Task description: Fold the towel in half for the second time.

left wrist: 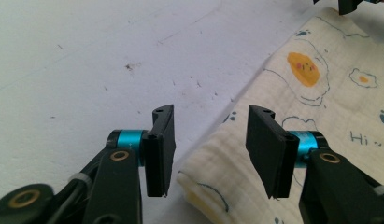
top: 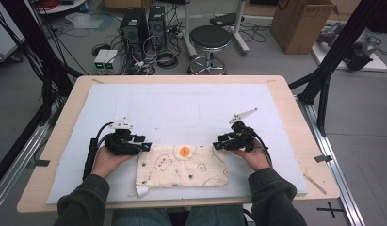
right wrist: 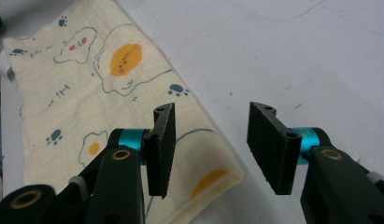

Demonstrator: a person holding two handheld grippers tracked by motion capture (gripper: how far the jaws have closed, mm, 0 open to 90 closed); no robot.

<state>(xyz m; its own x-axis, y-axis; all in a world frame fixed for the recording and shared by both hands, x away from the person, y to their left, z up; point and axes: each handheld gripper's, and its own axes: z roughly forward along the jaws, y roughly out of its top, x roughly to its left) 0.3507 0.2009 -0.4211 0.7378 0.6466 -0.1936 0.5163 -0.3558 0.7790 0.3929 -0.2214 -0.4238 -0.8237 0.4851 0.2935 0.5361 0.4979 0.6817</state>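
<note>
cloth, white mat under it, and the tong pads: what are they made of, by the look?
Cloth: soft woven fabric, likely cotton gauze; matte, crinkled weave, printed eggs and paws, folded layers at its corner.
Mat: probably foam board or stiff paper; matte white, scuffed, specked, resting on a pale wooden table.
Pads of the left tongs: black, dull, grainy, seemingly rubber or dense foam.

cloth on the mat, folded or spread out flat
Folded: the cloth shows stacked layers at the corner nearest the left tool, and a doubled rounded edge in the right gripper view.
</note>
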